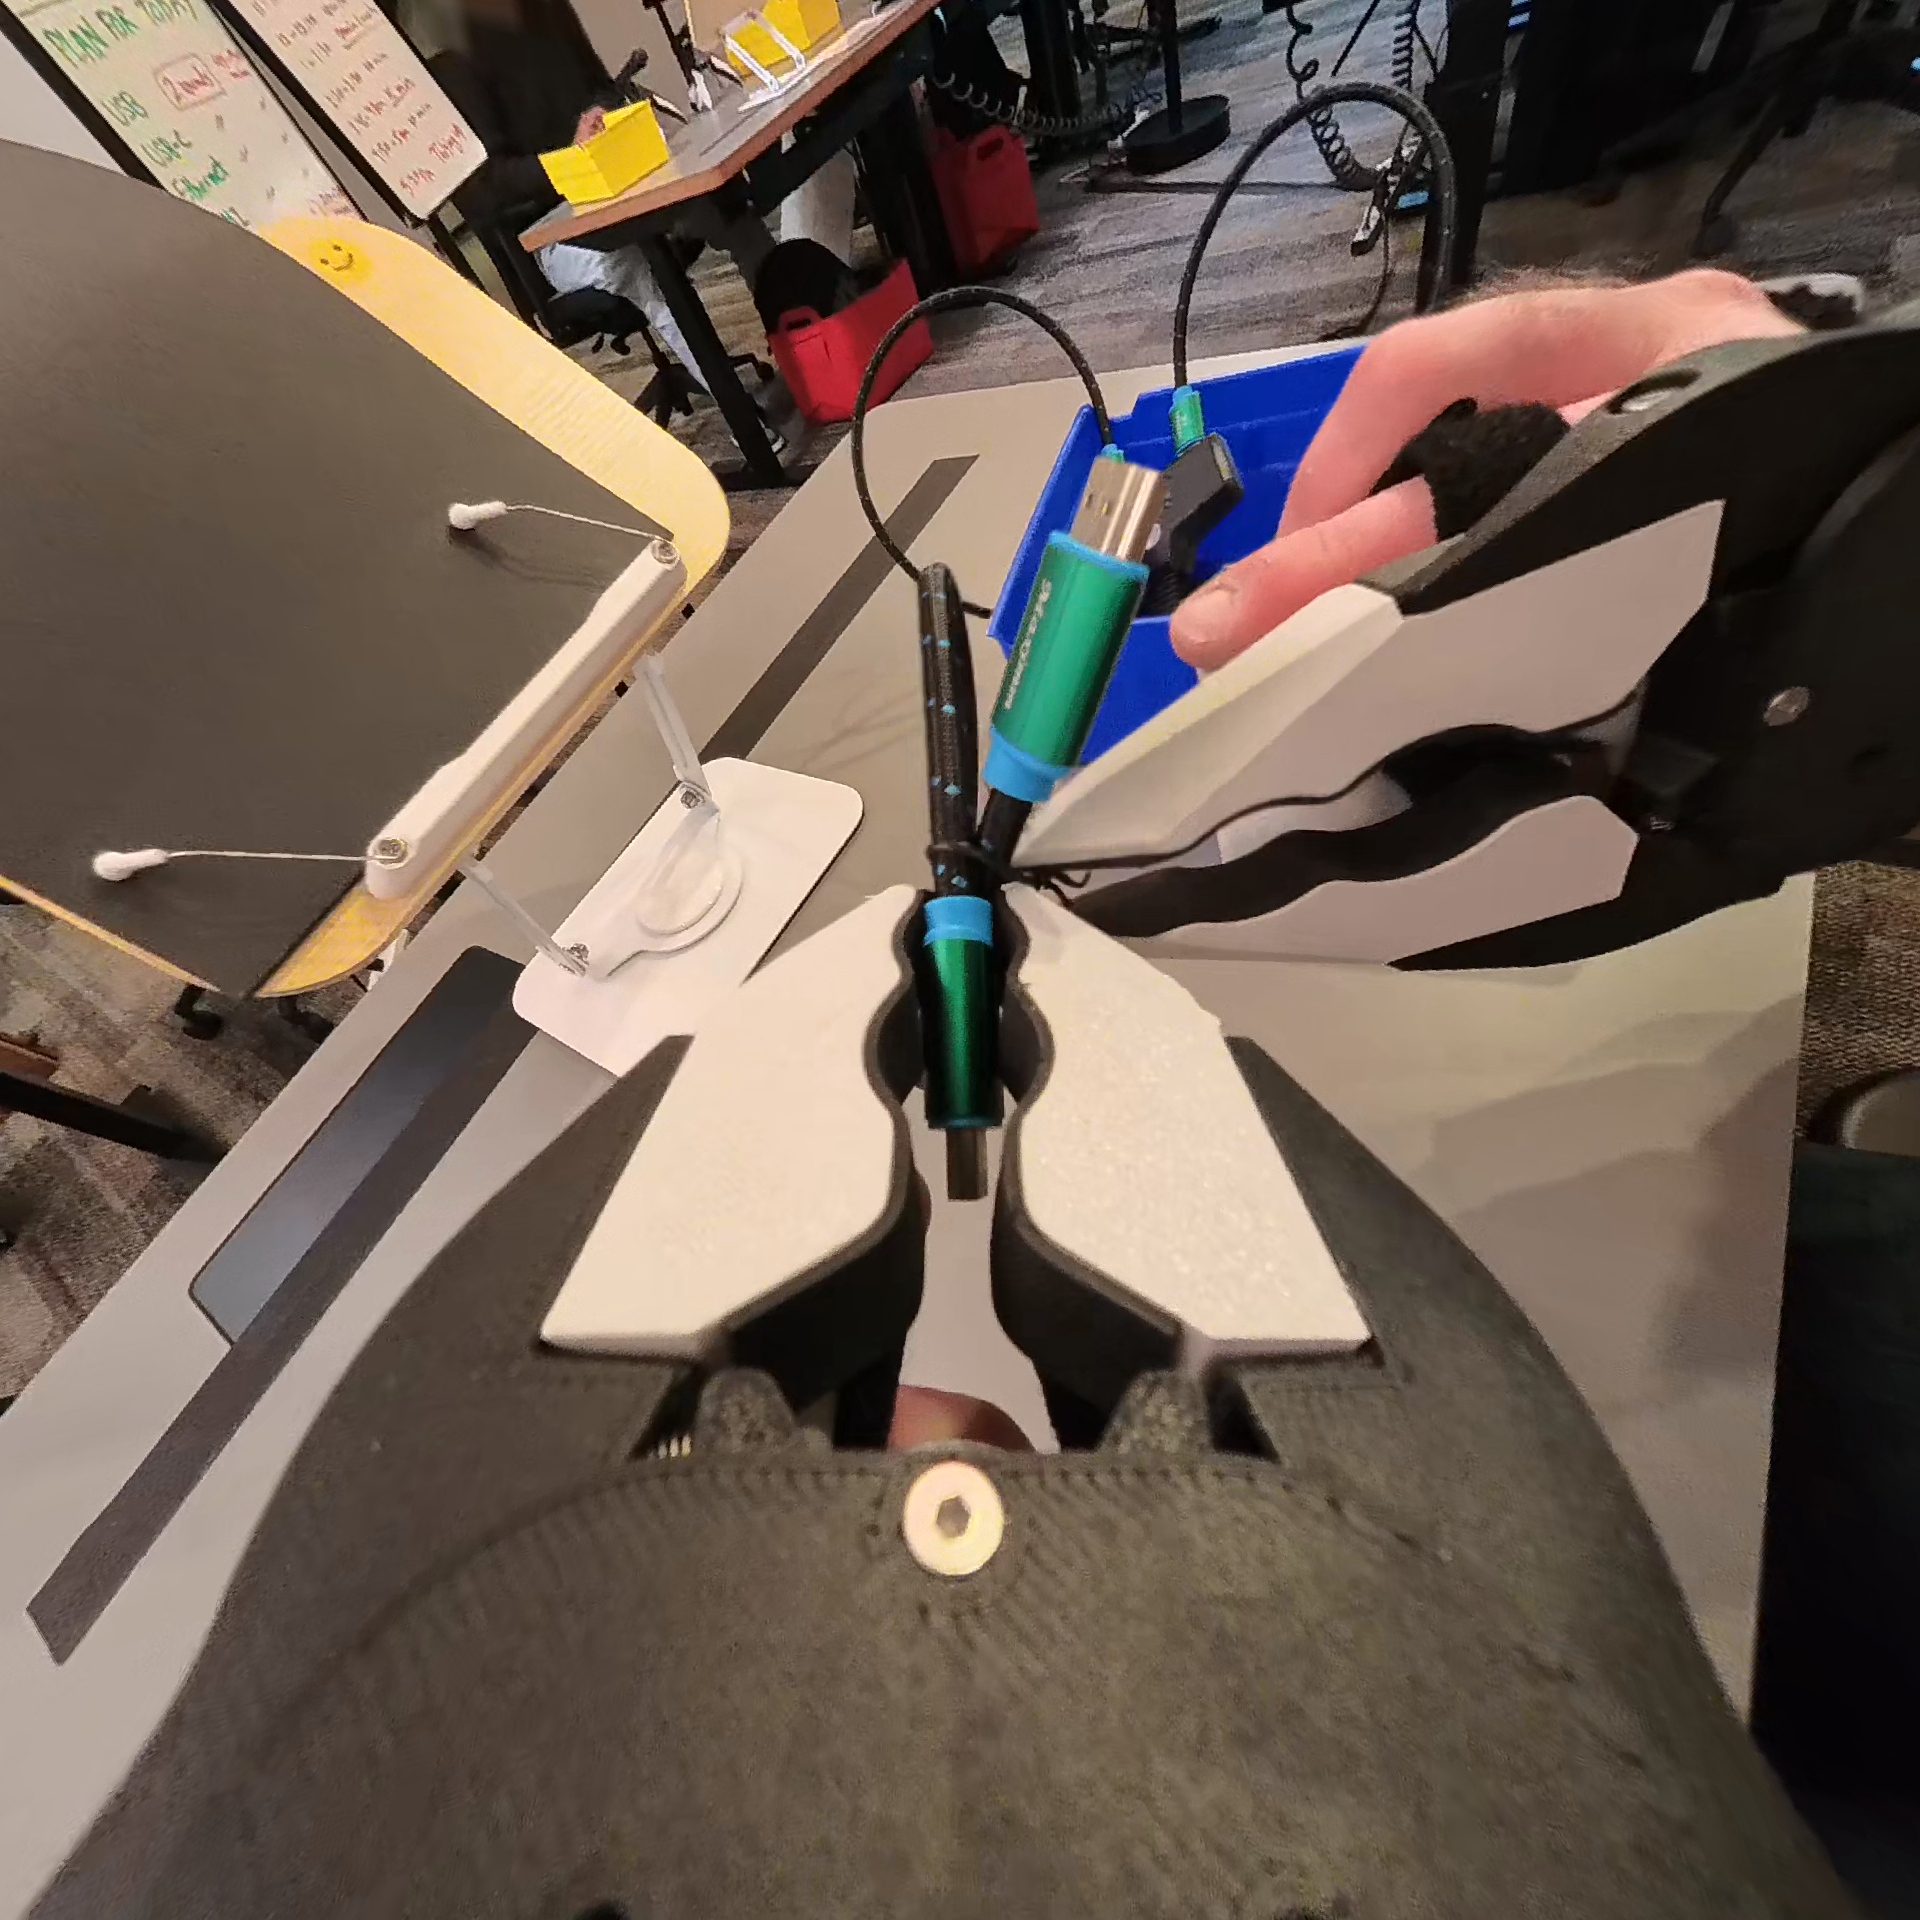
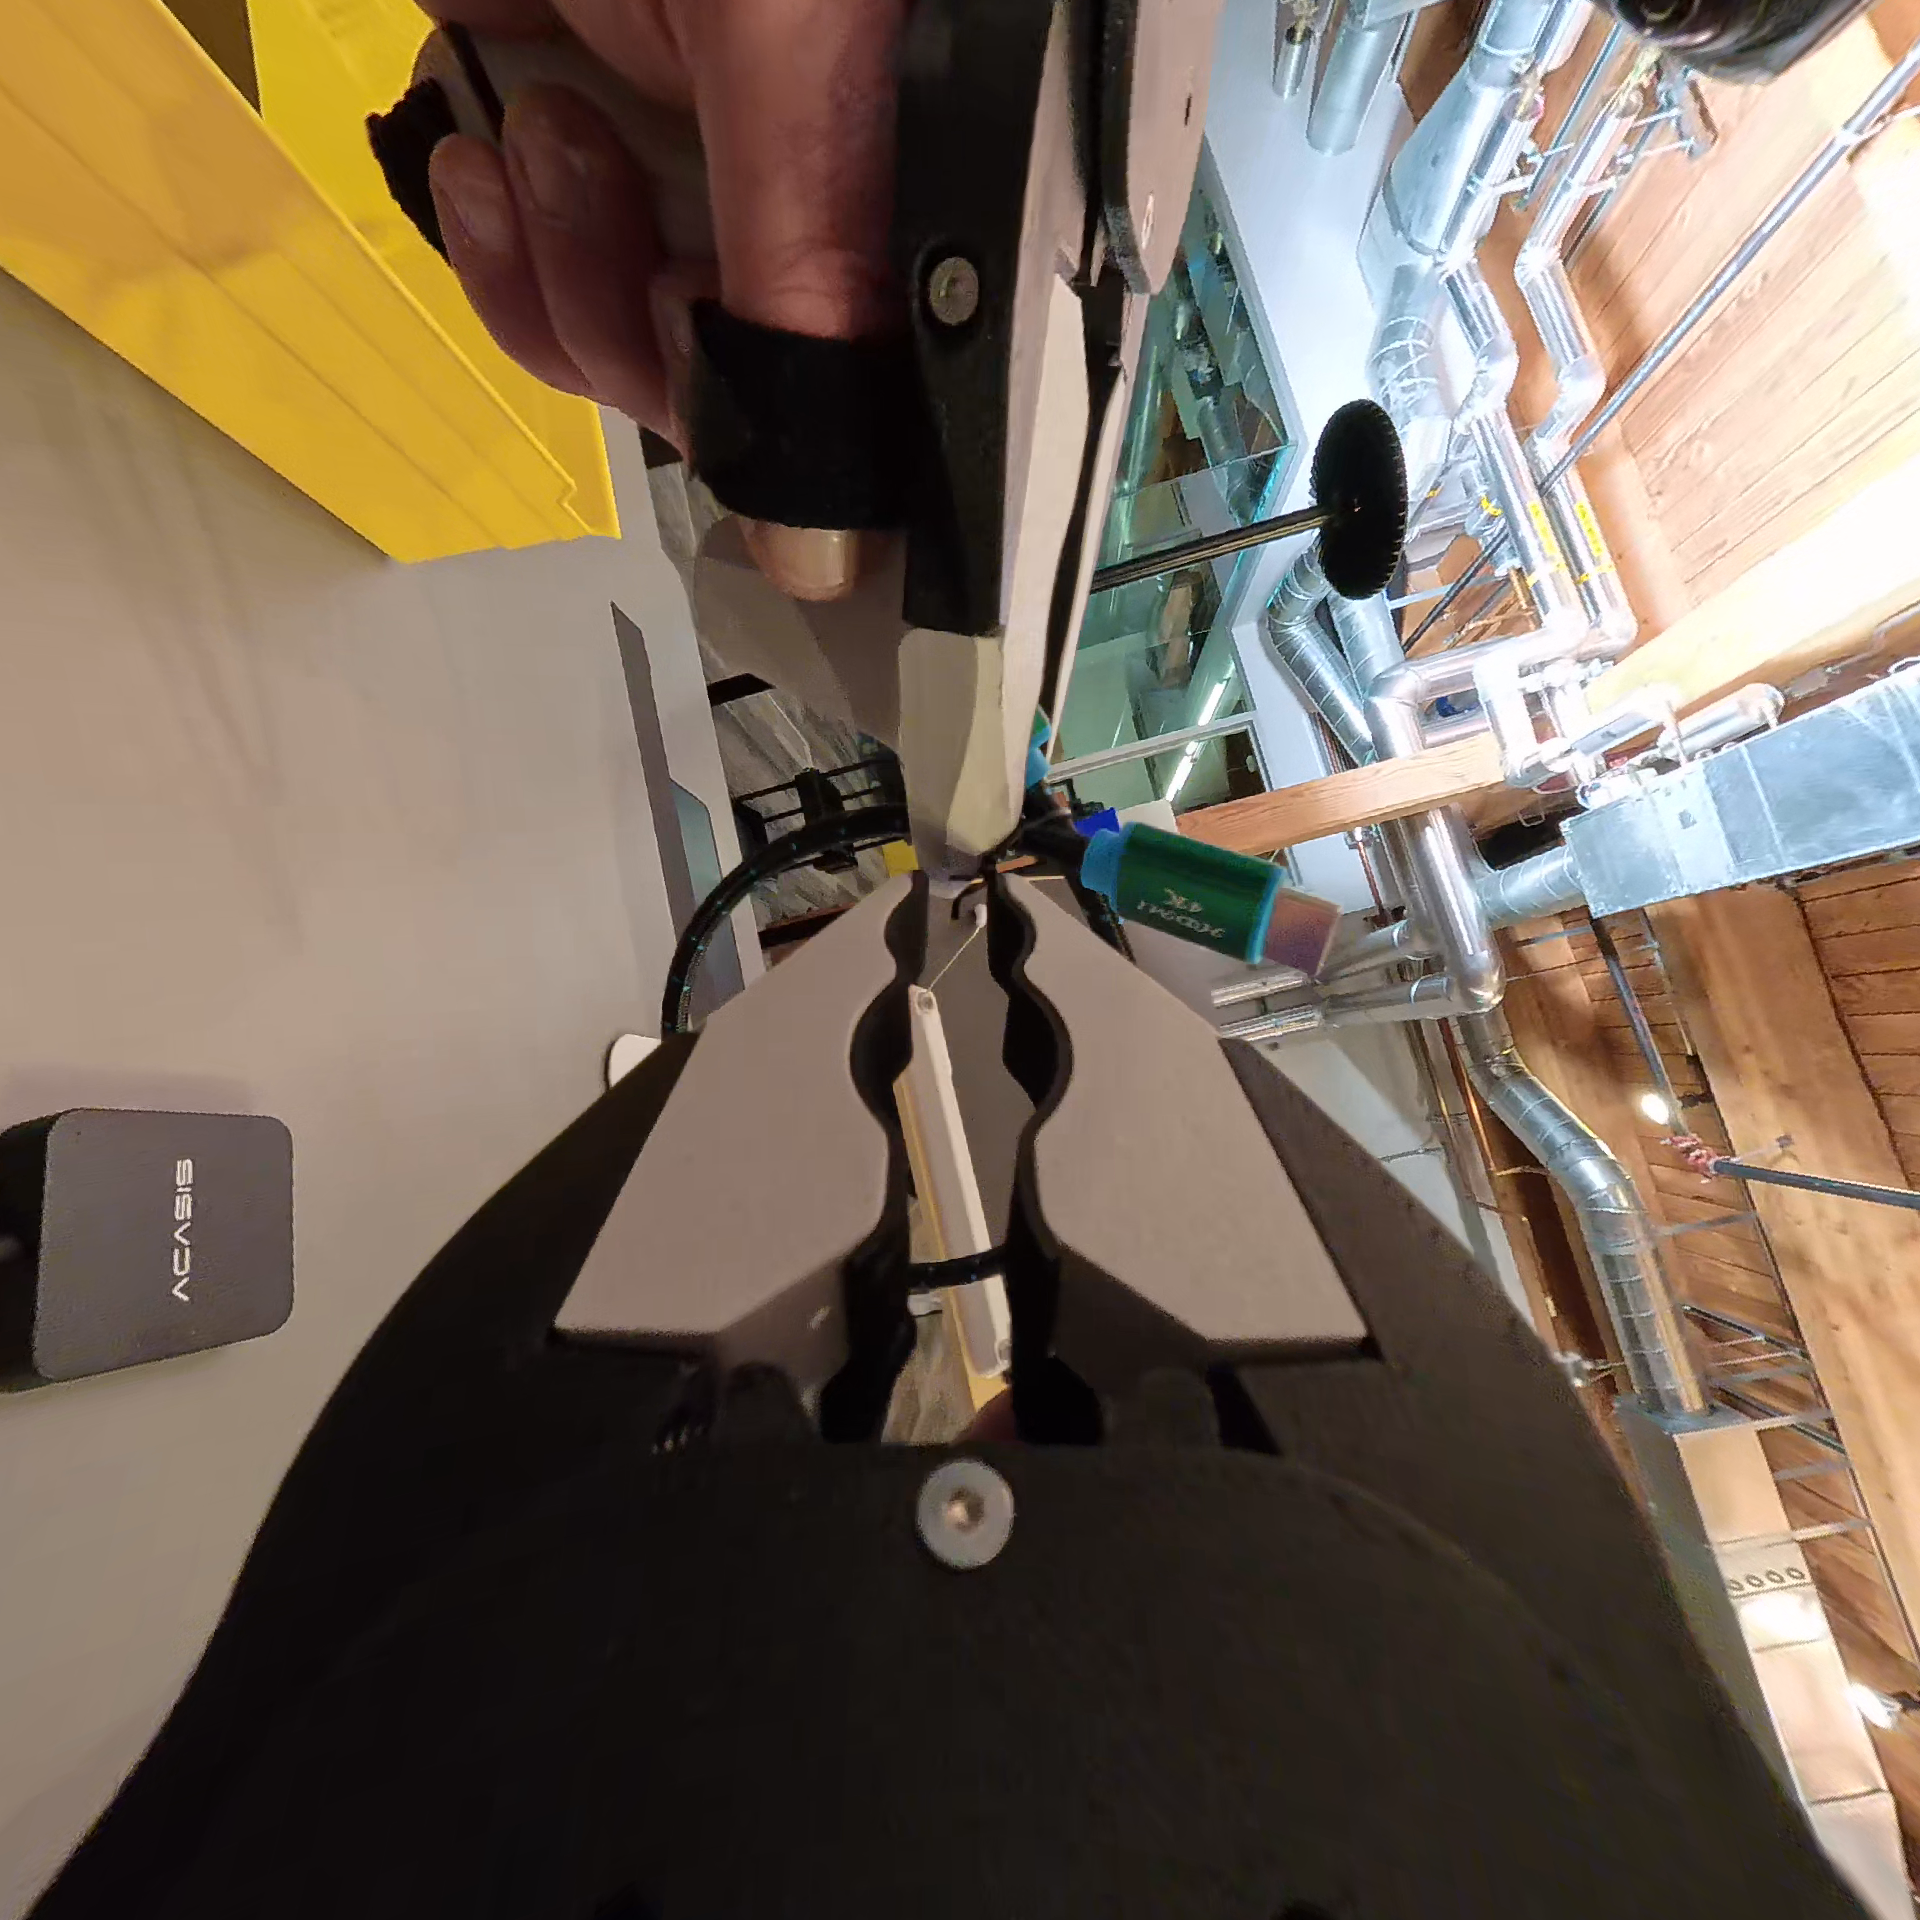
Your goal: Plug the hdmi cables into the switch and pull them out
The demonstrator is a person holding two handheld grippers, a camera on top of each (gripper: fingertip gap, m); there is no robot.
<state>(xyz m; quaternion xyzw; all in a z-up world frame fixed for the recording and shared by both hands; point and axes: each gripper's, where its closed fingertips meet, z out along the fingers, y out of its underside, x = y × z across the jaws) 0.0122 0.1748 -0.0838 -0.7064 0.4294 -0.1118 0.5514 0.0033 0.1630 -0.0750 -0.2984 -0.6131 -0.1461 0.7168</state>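
HDMI cable (image 1: 948, 717), light and springy, is pinched at its rigid green plug shell (image 1: 958, 1023) by the left hand-held gripper (image 1: 961, 997), while the right hand-held gripper (image 1: 1039, 868) nips the braid beside it.

The right gripper (image 2: 971, 883) was closed on a thin black tie. Tip to tip with it, the left gripper (image 2: 961, 821) was seen, beside a green plug (image 2: 1195, 902). A grey switch box (image 2: 156, 1242) lay on the table (image 2: 312, 831).

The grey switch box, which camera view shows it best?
The right wrist view: the grey switch box sits unobstructed on the table at the picture's left edge. The left wrist view does not show it at all.
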